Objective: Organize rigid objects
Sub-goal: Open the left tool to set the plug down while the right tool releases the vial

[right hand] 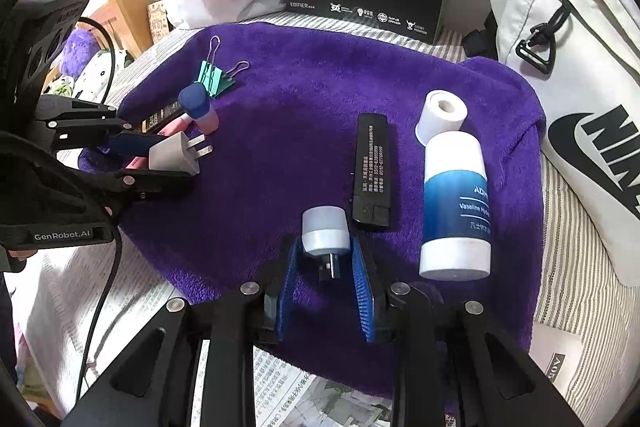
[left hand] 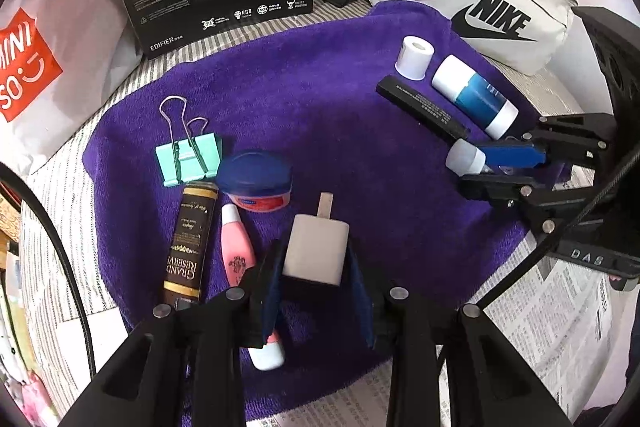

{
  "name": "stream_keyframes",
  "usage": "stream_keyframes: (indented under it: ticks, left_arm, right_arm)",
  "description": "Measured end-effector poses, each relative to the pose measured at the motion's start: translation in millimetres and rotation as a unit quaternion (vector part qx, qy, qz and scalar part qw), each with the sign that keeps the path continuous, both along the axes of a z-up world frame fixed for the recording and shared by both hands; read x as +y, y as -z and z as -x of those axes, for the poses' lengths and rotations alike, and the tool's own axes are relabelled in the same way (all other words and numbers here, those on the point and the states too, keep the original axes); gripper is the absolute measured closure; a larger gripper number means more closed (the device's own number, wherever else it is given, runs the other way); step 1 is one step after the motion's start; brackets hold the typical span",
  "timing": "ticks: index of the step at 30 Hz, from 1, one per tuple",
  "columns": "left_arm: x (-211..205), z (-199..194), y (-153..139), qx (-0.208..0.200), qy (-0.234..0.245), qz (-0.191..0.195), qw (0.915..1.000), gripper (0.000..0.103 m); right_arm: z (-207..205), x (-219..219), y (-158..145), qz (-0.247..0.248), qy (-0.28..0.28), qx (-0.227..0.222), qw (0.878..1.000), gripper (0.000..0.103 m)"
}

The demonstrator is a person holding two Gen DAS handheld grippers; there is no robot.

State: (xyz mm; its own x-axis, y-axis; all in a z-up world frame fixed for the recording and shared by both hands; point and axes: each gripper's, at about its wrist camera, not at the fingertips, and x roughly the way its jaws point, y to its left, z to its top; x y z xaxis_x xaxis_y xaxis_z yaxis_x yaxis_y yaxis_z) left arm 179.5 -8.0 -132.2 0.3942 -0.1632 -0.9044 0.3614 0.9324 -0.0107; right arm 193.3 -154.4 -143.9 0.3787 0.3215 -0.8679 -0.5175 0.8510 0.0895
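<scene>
The left tool (left hand: 316,291) holds a white plug (left hand: 316,251) between its two blue pads, low over the purple towel (left hand: 320,99), with a pink bottle (left hand: 238,247) just beside it. The right tool (right hand: 326,279) has a small white-capped thing (right hand: 325,233) between its pads, but I cannot tell if they still squeeze it. Both things look hard, light and smooth, so they could slip; the flat sides of the plug are the best place to hold.
</scene>
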Motion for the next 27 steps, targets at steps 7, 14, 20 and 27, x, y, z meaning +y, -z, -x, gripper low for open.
stream_keyframes:
  ticks: [7, 14, 20, 27]
  left_arm:
    - [1, 9, -4, 0.006, -0.005, -0.012, 0.9999, 0.069]
    - [4, 28, -23, -0.009, -0.012, -0.022, 0.9997, 0.057]
    - [11, 55, -47, -0.033, -0.042, -0.023, 0.9983, 0.034]
    - [13, 91, -80, -0.078, -0.102, -0.002, 0.9918, 0.021]
  right_arm:
    - [6, -5, -8, -0.002, 0.005, 0.001, 1.000, 0.065]
    - [23, -15, -25, -0.007, 0.025, -0.013, 1.000, 0.049]
    - [44, -31, -43, -0.010, 0.061, -0.033, 0.998, 0.027]
    - [73, -48, -62, -0.013, 0.105, -0.029, 0.994, 0.010]
